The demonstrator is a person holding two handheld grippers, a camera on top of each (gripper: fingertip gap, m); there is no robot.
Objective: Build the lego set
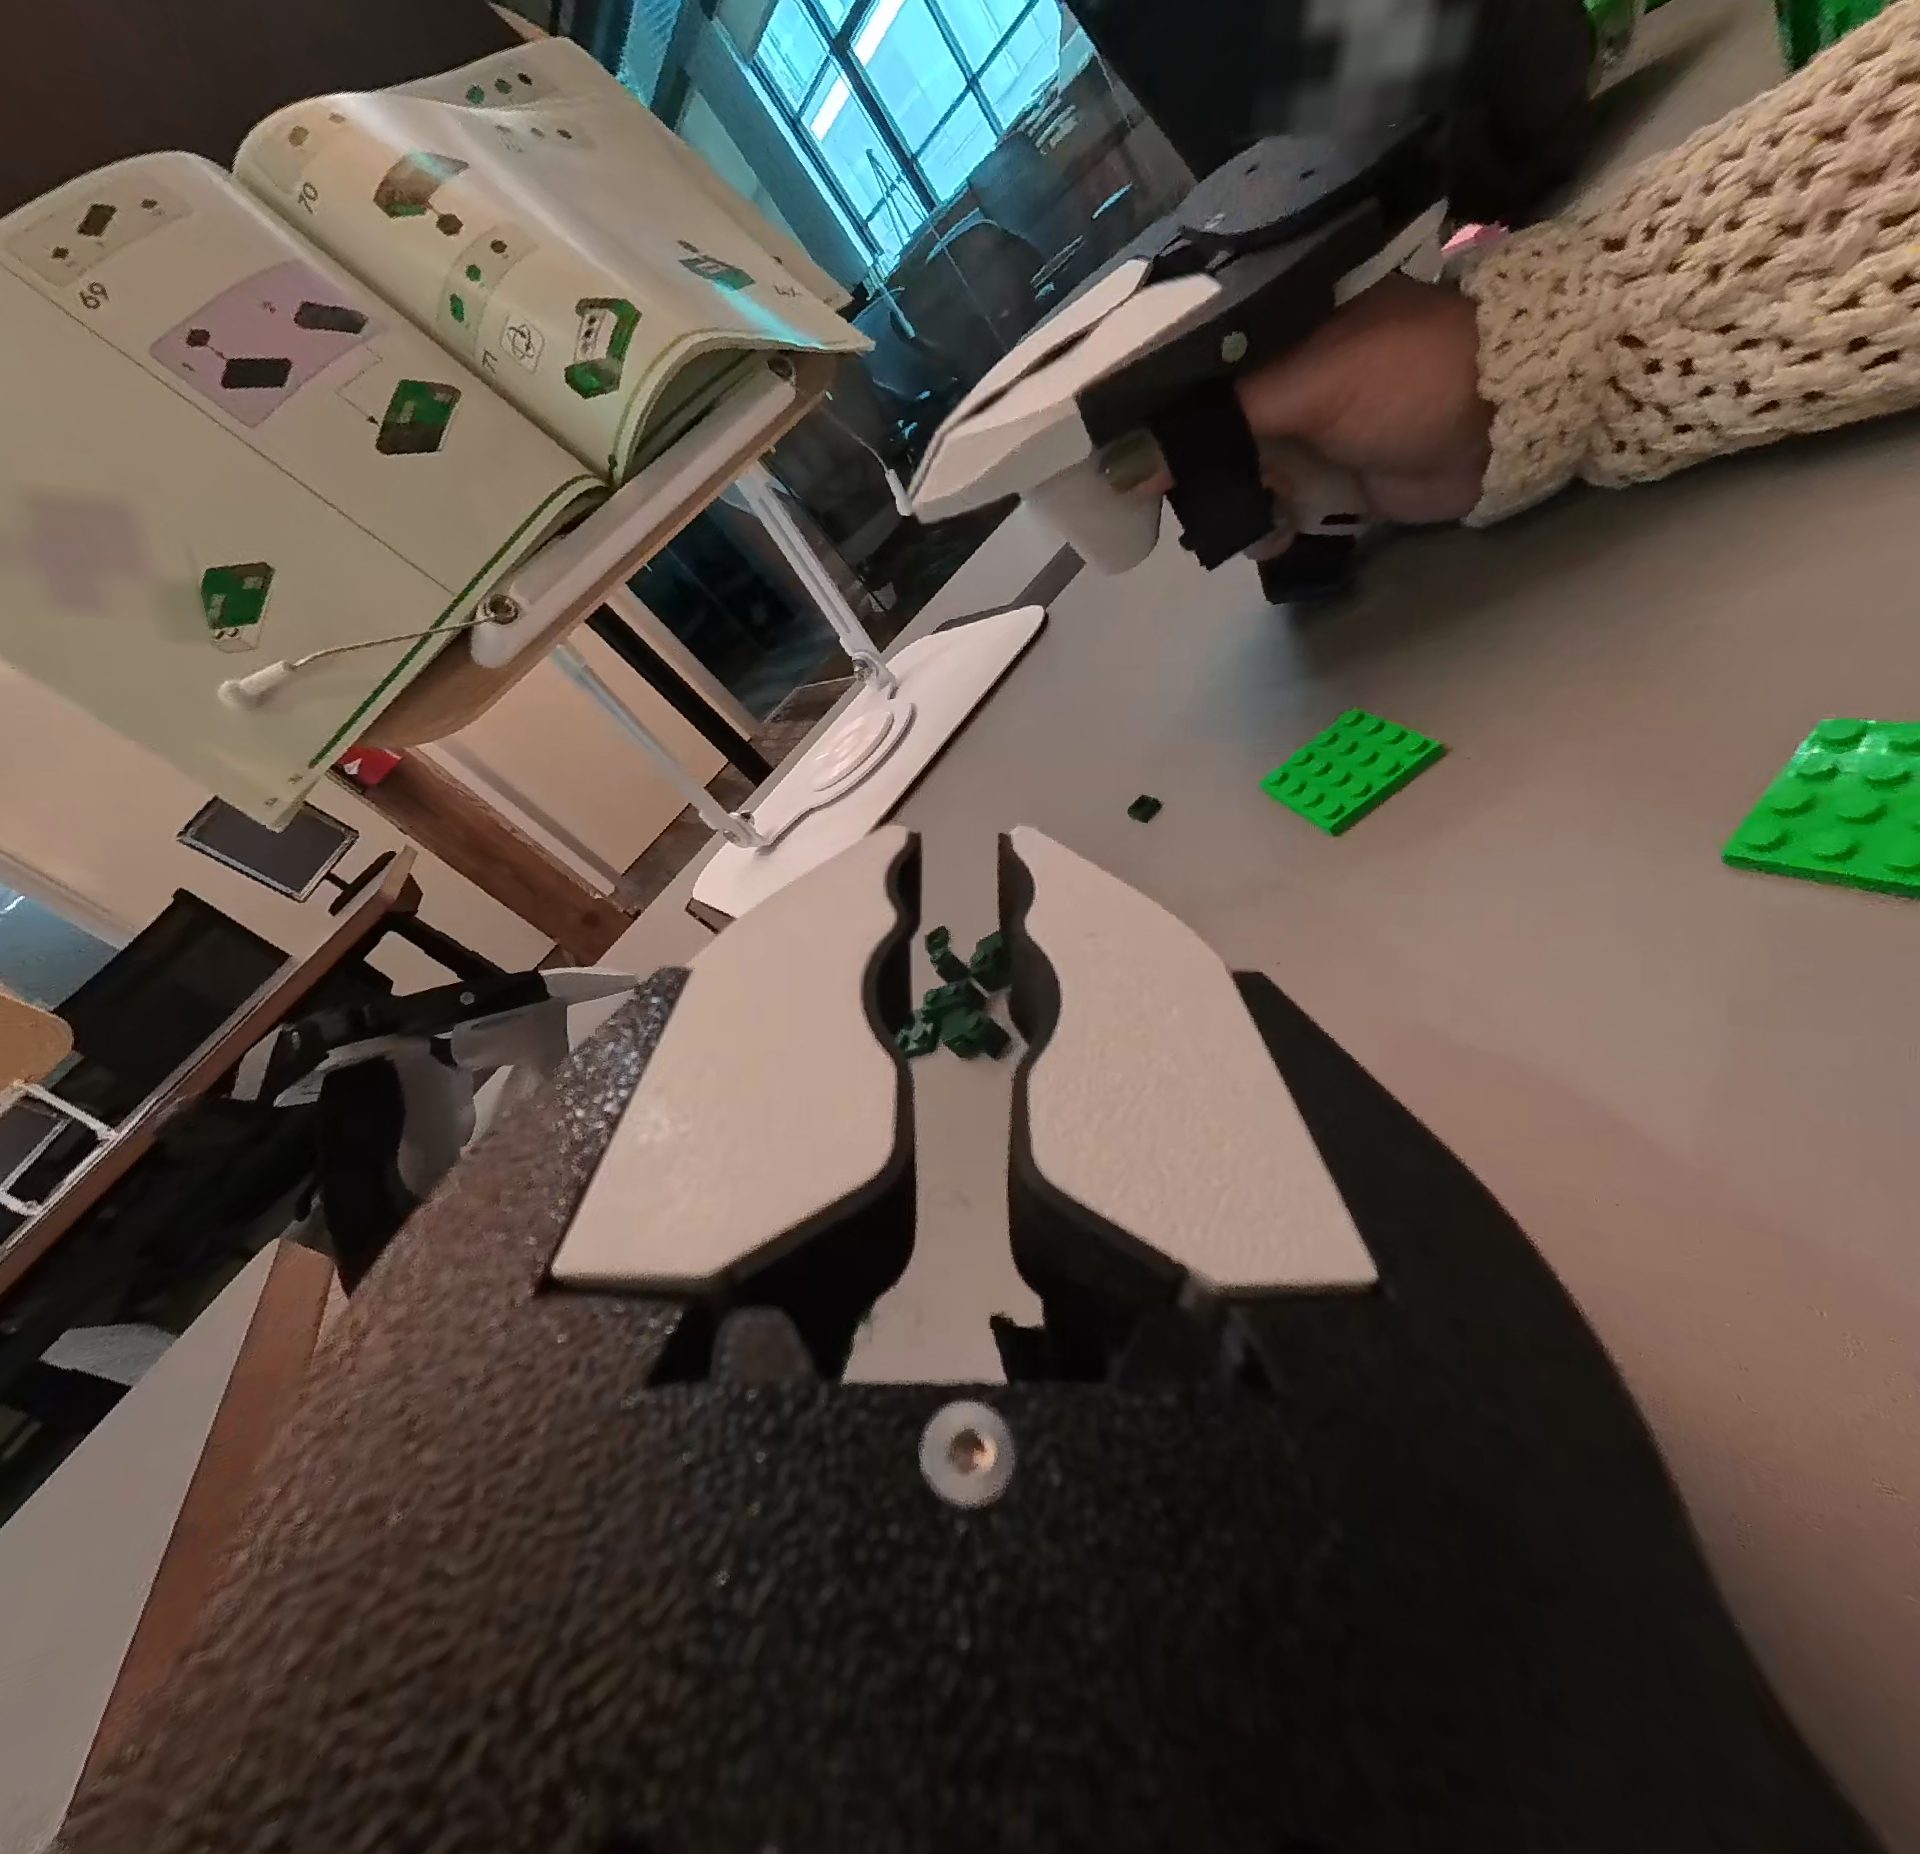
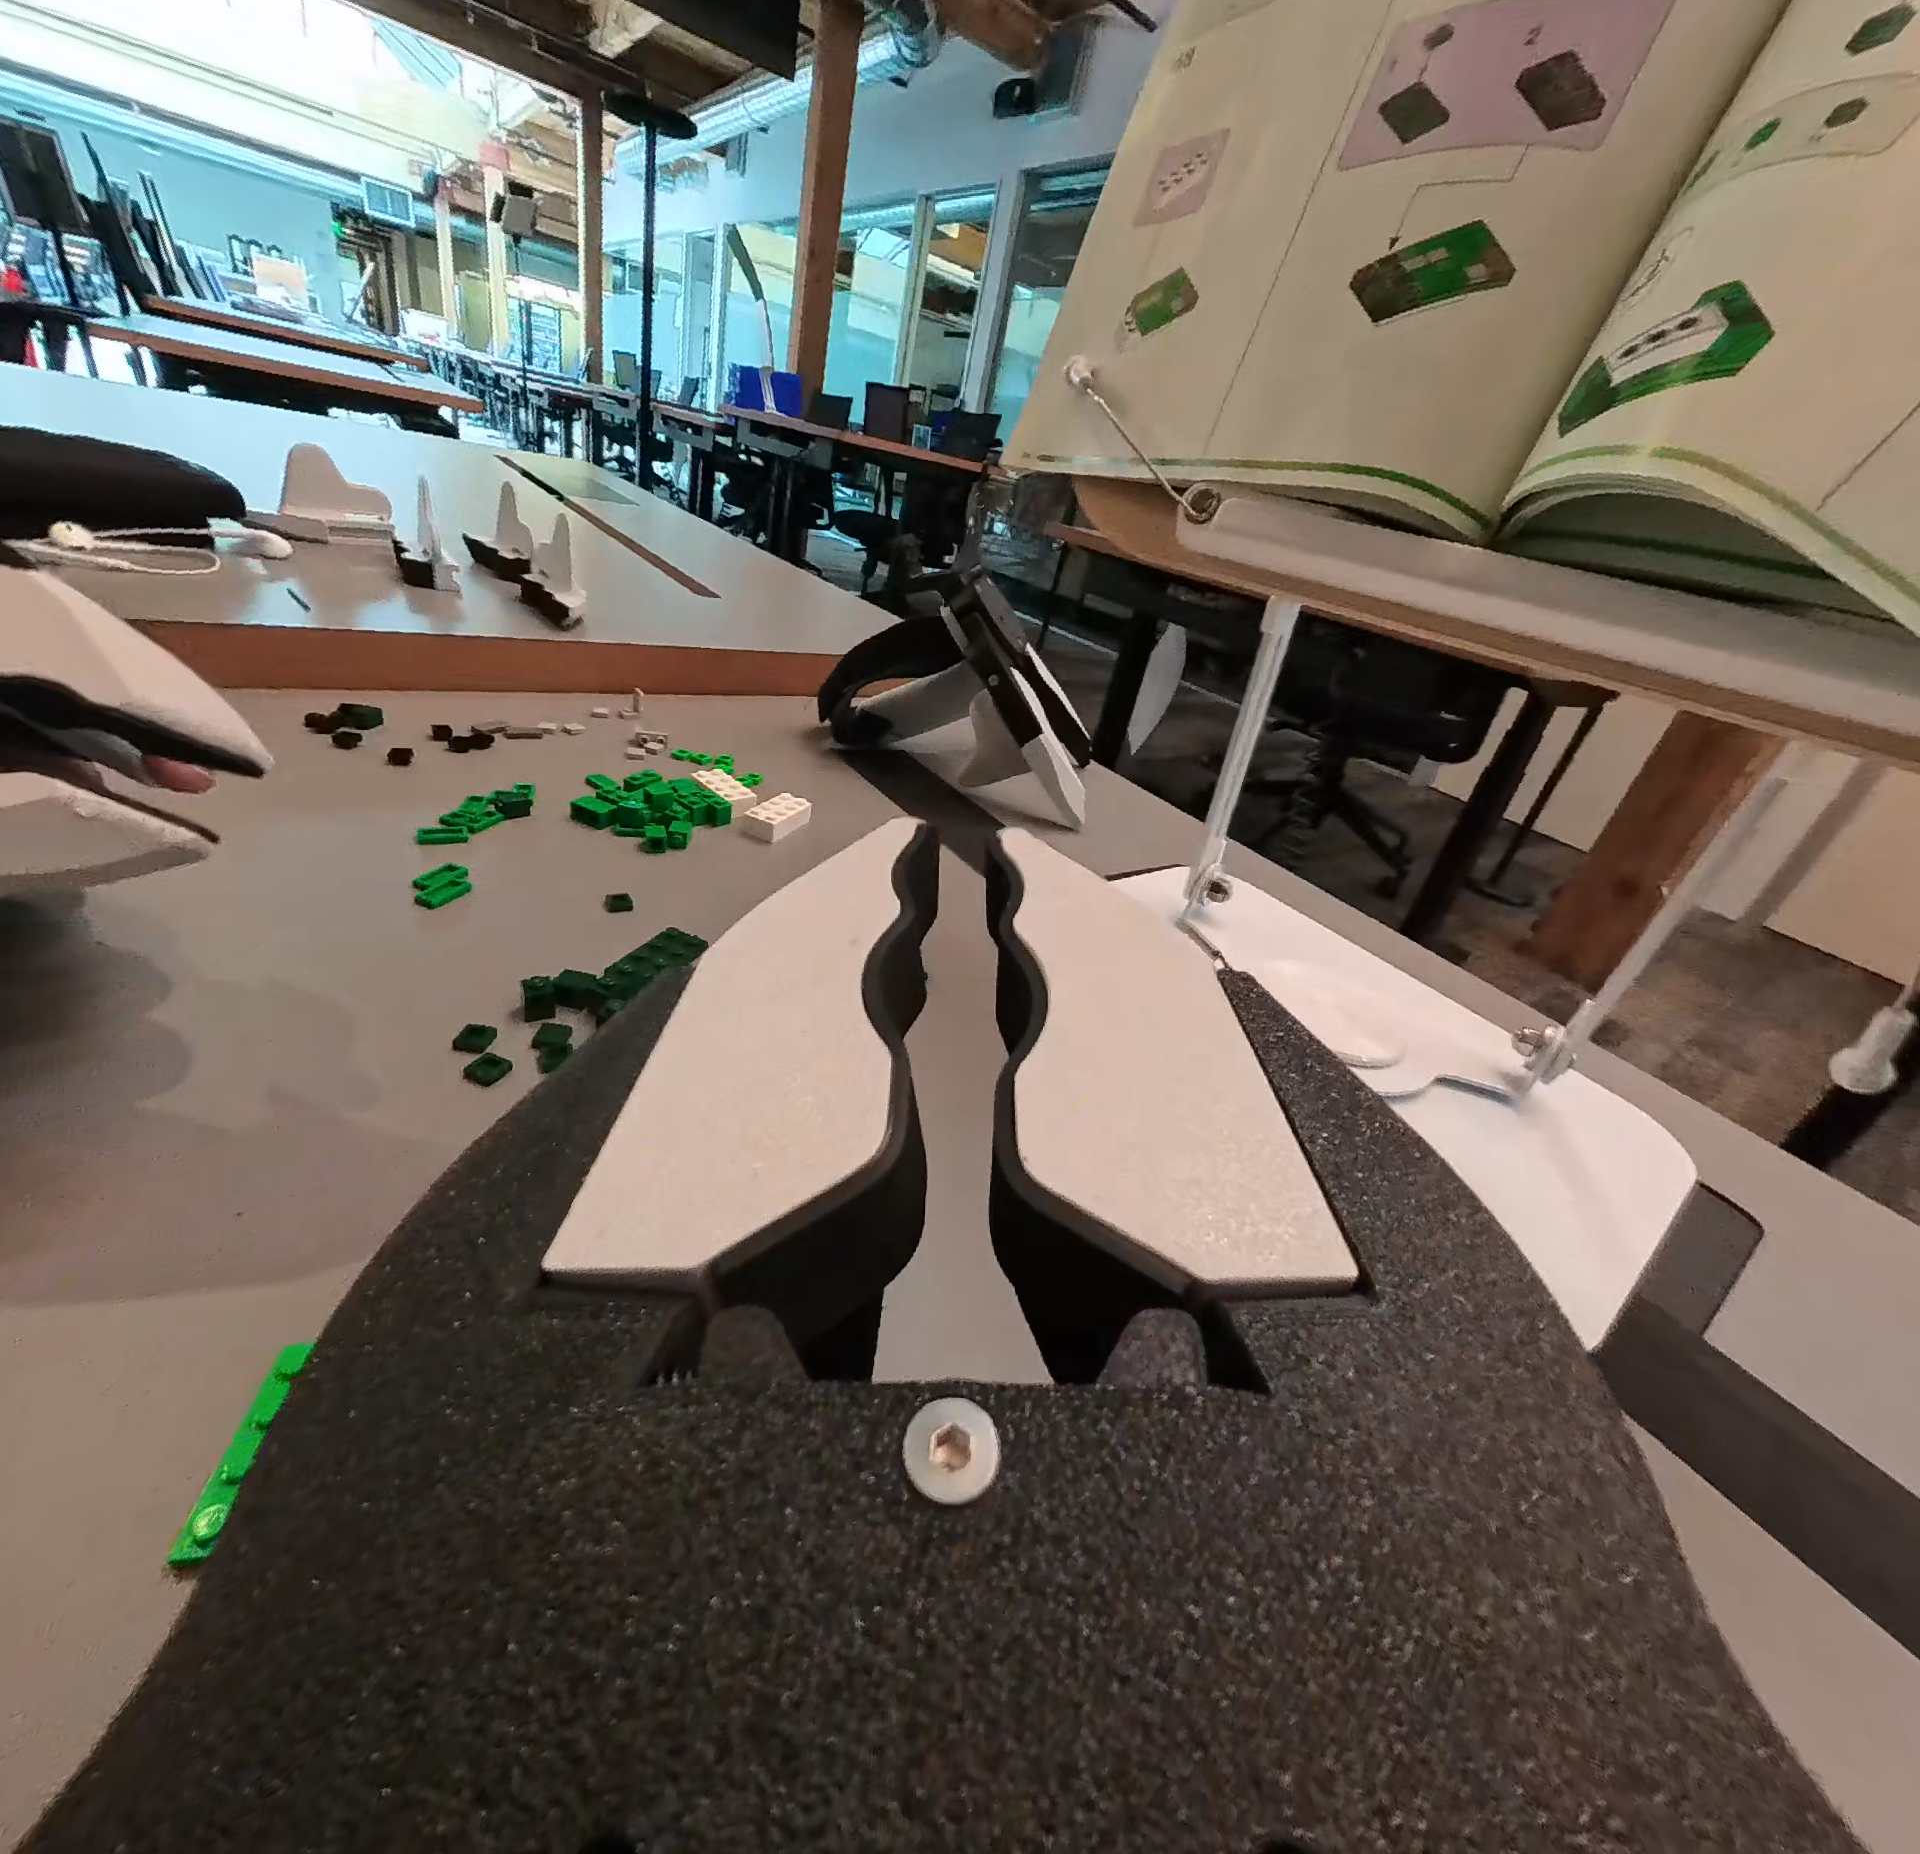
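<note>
My left gripper (image 1: pixel 961 848) hovers over the grey table (image 1: pixel 1455 1025) with its jaws a narrow gap apart and empty. Through the gap I see a heap of small dark green bricks (image 1: pixel 956 999) lying on the table. My right gripper (image 2: pixel 958 840) is also slightly open and empty, pointing at the table's far edge. In the left wrist view it (image 1: pixel 935 474) hangs above the table in a hand with a knit sleeve. Bright green bricks (image 2: pixel 644 802), white bricks (image 2: pixel 769 817) and the dark green heap (image 2: pixel 613 973) lie to its left. Two green plates (image 1: pixel 1351 770) (image 1: pixel 1839 817) lie flat.
An open instruction book (image 2: pixel 1507 246) rests on a stand with a white base (image 2: pixel 1455 1118) at the table edge. A spare gripper (image 2: pixel 966 744) lies on the table beyond the bricks. Black and grey small pieces (image 2: pixel 353 724) sit farther back. A green plate (image 2: pixel 239 1461) lies close by. Left tips to right tips: about 15 cm.
</note>
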